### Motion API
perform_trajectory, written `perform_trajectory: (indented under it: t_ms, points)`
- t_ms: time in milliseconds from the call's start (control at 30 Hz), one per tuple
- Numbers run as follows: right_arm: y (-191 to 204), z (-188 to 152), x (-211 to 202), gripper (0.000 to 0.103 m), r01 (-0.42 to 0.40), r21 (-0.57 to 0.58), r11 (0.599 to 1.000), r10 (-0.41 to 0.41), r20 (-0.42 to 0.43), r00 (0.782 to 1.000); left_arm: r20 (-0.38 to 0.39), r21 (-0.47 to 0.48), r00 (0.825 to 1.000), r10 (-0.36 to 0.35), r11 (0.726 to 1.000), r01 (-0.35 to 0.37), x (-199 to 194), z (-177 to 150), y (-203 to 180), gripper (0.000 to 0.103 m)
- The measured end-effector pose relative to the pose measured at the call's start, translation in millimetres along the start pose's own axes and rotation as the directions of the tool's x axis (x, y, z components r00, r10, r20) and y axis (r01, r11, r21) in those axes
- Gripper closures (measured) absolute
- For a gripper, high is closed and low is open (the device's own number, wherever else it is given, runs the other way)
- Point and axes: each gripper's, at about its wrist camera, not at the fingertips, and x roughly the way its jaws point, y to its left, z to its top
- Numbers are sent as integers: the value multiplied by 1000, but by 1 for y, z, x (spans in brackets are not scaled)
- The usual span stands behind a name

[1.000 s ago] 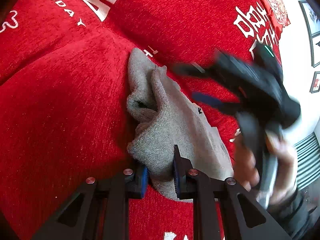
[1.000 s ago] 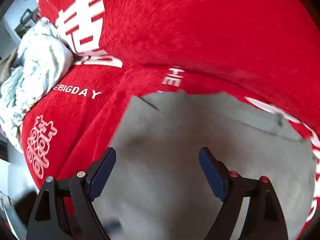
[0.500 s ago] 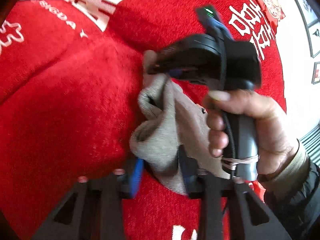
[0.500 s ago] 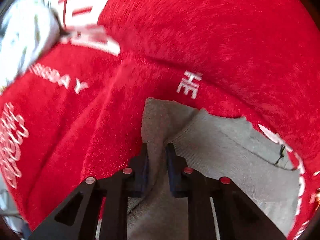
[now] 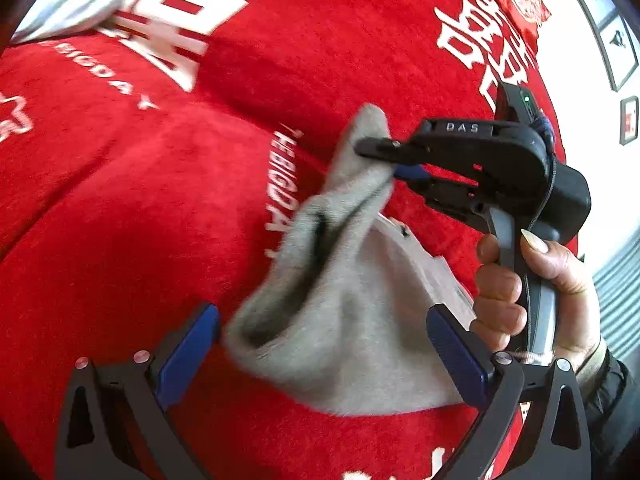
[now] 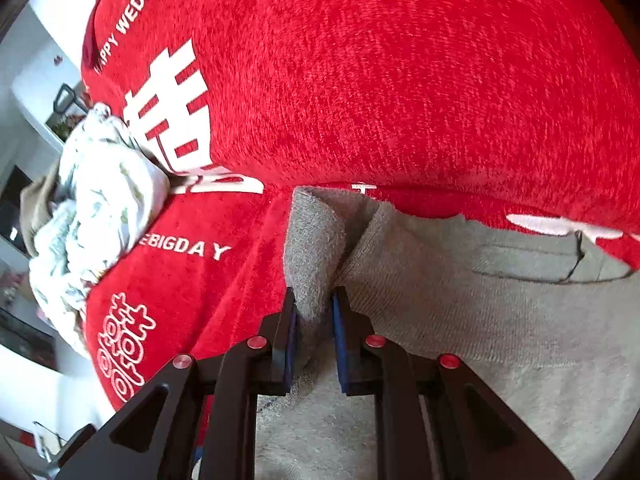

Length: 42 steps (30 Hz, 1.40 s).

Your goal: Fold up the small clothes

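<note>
A small grey knitted garment (image 5: 352, 320) lies crumpled on the red plush cover (image 5: 160, 220). In the left wrist view my left gripper (image 5: 322, 354) is opening, its blue pads wide apart. The garment's near edge sits between them, untouched. My right gripper (image 5: 386, 160), held by a hand (image 5: 520, 292), is shut on the garment's far end and holds it raised off the cover. The right wrist view shows the right gripper (image 6: 315, 312) pinching a folded grey flap, with the rest of the garment (image 6: 480, 300) spread to the right.
The red cover (image 6: 400, 80) carries white lettering and rises into a back cushion behind the garment. A heap of white patterned cloth (image 6: 100, 208) lies at the cover's far left end. Framed pictures (image 5: 616, 44) hang on the white wall at the right.
My left gripper let go of the garment's near edge and spread wide. My right gripper came in, shut on the far end and lifted it.
</note>
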Motion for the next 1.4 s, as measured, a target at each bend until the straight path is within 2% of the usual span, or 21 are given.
perform_trajectory:
  t_ms: [33,67,100,167,433,667,900,1100,1400]
  points:
    - [-1,0,2,85,-2,3,1000,2,-2,1000,-15,-1,1000,-21,1000,21,4,2,-2,25]
    - [-3,-1,1,85,0,4,1000,0,-3,1000,-35,-3,999,-38,999,38,8,5,-4,63]
    - [-5,-2,1,85,3,7,1000,-3,-3,1000,-67,-1,997,-43,999,43,14,7,-6,86]
    - [-9,-1,2,85,-3,17,1000,3,-5,1000,-58,44,998,11,999,-8,17,8,-12,88]
    - [-5,5,17,85,0,7,1000,1,-36,999,-17,151,997,73,986,-69,8,5,-35,91]
    - [-13,5,9,85,-49,66,997,50,-10,999,-10,102,999,36,994,-34,-5,4,-34,94]
    - [-19,7,-16,86,-98,80,992,95,45,994,-6,163,998,57,985,-55,-12,6,-64,94]
    - [-39,6,-39,86,-119,112,987,110,83,990,-9,236,991,132,964,-126,-7,6,-100,95]
    - [-68,4,-66,86,-121,163,979,103,115,988,-19,325,964,264,914,-243,10,1,-137,95]
